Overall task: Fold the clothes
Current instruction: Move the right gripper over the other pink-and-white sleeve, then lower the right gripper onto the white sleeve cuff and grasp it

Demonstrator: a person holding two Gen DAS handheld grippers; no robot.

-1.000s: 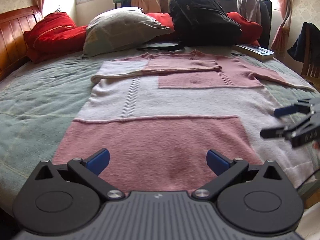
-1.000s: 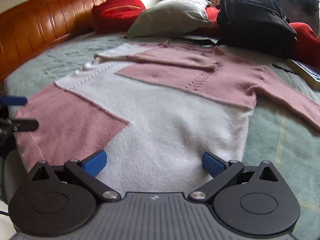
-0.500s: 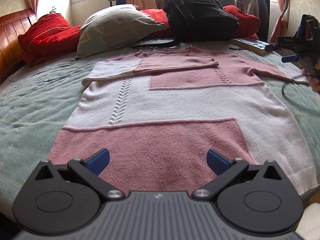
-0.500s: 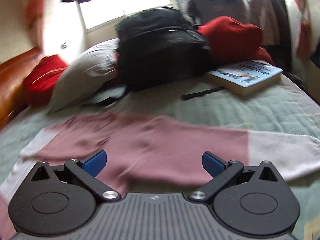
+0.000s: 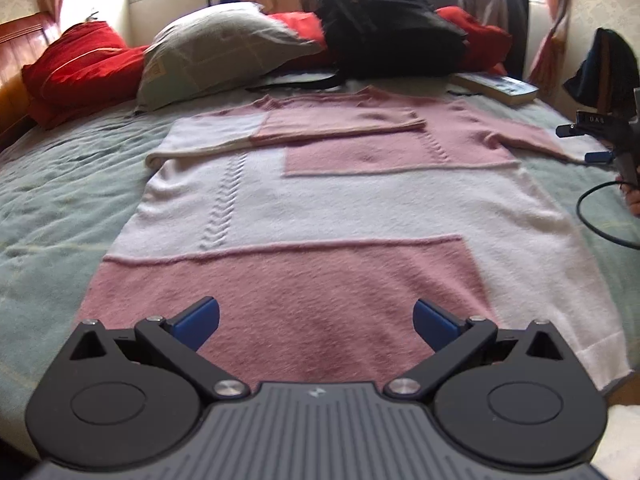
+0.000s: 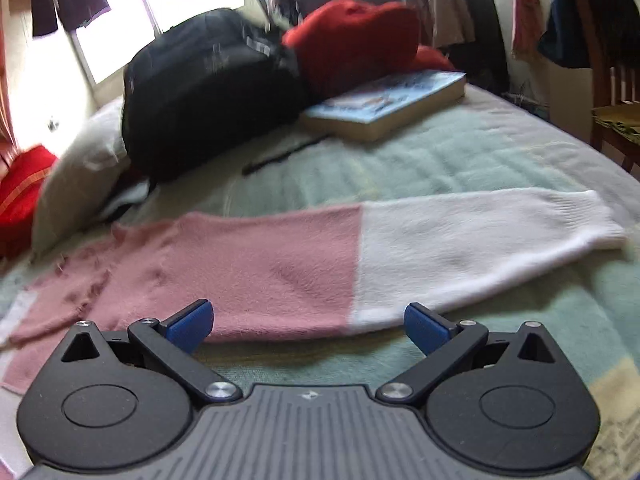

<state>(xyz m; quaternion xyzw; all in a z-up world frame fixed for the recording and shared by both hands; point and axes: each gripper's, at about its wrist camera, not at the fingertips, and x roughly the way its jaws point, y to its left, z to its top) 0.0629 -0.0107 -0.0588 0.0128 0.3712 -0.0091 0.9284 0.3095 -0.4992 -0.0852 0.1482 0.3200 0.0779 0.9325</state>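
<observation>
A pink and white knitted sweater (image 5: 320, 208) lies flat on the bed, its left sleeve (image 5: 288, 128) folded across the chest. My left gripper (image 5: 316, 320) hovers open over the pink hem, holding nothing. In the right wrist view the other sleeve (image 6: 360, 256) stretches out to the right, pink then white to the cuff. My right gripper (image 6: 308, 322) stands open just in front of that sleeve, empty. From the left wrist view the right gripper (image 5: 592, 142) shows at the far right edge beside the sleeve.
A black backpack (image 5: 388, 28), a grey pillow (image 5: 224, 64) and red pillows (image 5: 80, 68) line the head of the bed. A book (image 6: 392, 104) lies beyond the sleeve. A wooden chair (image 6: 612, 112) stands at the right, and a black cable (image 5: 600, 216) loops near the bed's edge.
My right gripper swung from the sweater's lower body up to the outstretched right sleeve and closed in on it. The left gripper drew back slightly from the hem. Both stayed open.
</observation>
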